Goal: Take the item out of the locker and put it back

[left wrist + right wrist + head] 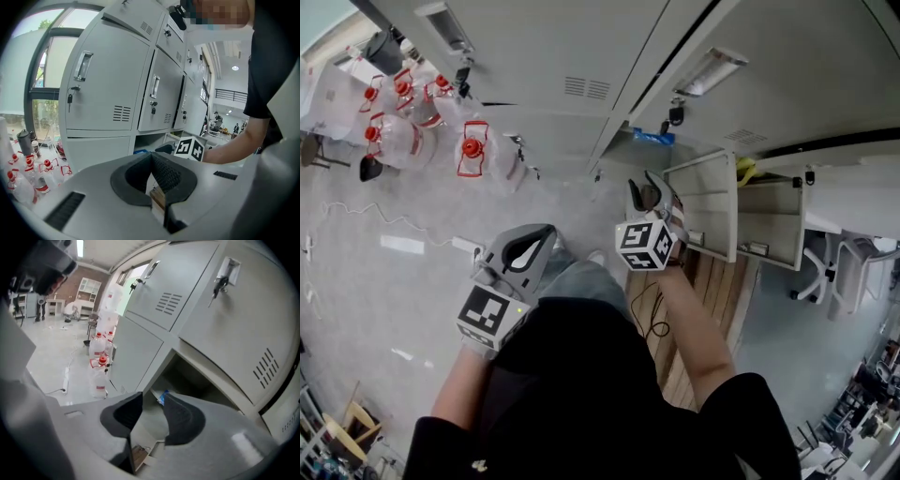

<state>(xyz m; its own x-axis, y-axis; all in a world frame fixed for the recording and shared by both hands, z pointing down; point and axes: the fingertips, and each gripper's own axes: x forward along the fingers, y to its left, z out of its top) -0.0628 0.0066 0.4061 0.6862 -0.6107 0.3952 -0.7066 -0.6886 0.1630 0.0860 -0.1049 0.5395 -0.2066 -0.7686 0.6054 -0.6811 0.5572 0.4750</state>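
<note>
Grey lockers (534,56) are seen across the top of the head view, above a pale floor (384,272) on which red-capped water bottles (403,131) are clustered at upper left. One low compartment (628,152) is found open just right of centre, and an open door (705,202) is seen to its right. The blue item (654,138) is seen lying inside that compartment, touched by neither gripper. The right gripper (649,187) is held just below the opening, pointed toward it, with its jaws parted and nothing between them. The left gripper (534,242) is held lower and further left, apart from the lockers, with its jaws closed together and empty.
</note>
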